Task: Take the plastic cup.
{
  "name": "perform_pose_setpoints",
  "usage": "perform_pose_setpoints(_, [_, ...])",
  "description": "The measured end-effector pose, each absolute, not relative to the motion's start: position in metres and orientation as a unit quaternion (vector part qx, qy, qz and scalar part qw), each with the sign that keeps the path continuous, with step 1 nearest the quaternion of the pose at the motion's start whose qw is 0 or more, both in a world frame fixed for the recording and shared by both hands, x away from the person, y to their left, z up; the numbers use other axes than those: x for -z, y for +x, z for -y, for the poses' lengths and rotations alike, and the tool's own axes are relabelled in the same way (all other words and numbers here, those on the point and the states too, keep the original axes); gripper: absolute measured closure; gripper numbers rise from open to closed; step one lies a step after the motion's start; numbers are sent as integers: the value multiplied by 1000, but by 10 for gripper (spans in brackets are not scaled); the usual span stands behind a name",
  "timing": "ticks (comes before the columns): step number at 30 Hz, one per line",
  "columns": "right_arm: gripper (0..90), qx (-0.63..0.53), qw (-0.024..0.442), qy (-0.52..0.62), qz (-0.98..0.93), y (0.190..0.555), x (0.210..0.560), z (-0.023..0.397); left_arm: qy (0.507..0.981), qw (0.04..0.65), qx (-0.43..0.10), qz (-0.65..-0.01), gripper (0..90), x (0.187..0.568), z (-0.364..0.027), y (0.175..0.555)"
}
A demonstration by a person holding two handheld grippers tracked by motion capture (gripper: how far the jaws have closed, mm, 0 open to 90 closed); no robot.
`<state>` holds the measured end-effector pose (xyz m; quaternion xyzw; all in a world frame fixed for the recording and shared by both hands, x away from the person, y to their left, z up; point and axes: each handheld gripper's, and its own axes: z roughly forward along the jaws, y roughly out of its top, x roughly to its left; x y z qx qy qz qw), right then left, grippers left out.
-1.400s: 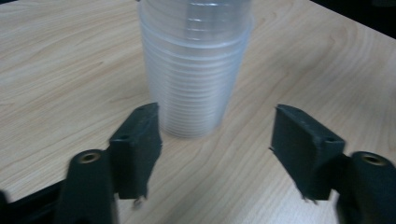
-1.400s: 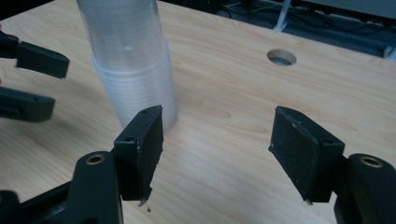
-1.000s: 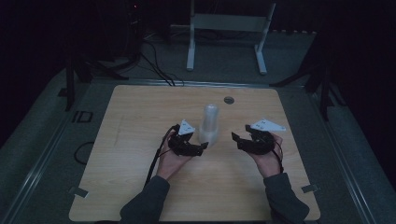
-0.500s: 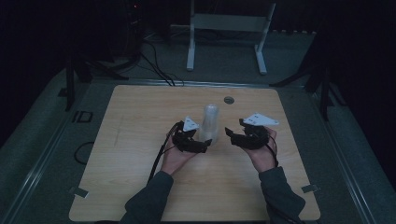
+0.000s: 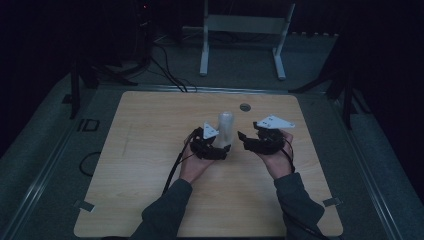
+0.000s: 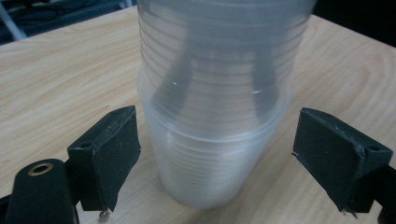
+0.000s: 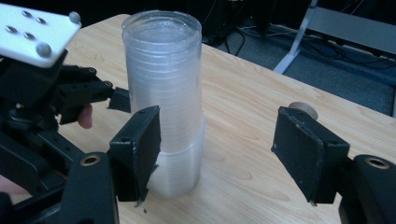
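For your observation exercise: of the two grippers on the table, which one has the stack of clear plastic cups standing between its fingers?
The left gripper: the stack of clear cups stands between its open fingers, untouched. The right gripper points past it.

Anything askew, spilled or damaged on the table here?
Nothing spilled or broken. The stack of clear plastic cups stands upright, though its bottom cup sits visibly wider and less nested than the rest.
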<state>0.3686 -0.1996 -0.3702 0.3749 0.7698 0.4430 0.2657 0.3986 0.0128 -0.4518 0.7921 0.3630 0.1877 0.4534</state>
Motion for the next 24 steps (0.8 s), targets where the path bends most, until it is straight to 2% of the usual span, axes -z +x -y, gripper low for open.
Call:
perform_pose_setpoints(16, [315,-443,258,367,-776,381,371,181,780,464,-198,-371,164,456,-10,402])
perform_pose_setpoints(24, [314,-456,244,370,-772,387,370,179,777,464,-202,-374,211,456,-9,402])
